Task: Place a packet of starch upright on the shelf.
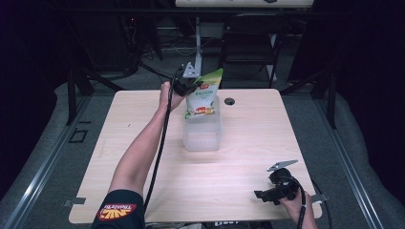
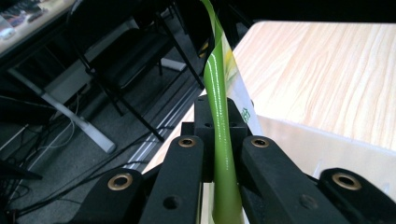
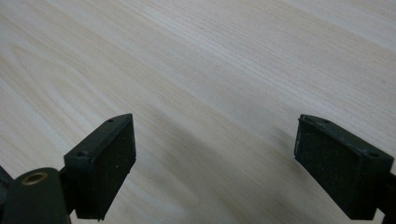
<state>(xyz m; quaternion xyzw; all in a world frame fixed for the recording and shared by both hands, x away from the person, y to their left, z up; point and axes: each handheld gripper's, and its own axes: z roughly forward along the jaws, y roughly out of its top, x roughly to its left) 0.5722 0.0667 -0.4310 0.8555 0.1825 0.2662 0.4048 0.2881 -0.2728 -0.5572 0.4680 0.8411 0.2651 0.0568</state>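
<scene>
sleeve [image 1: 117, 210]: black, short, with a red and yellow patch
grippers: black jaws, brass-ringed screw holes, black trailing cables, grey three-cornered plates

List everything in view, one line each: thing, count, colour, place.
Green-and-white plastic snack bag: one, held upright over the bin's far end.
Translucent plastic bin: one, whitish, table centre.
Light wooden table: one, under everything.
Round black grommet hole: one, table's far edge.
Black folding chair: one, beyond the table.
Left gripper: black, shut on the bag's green top edge.
Right gripper: black, open above the near right table.
</scene>
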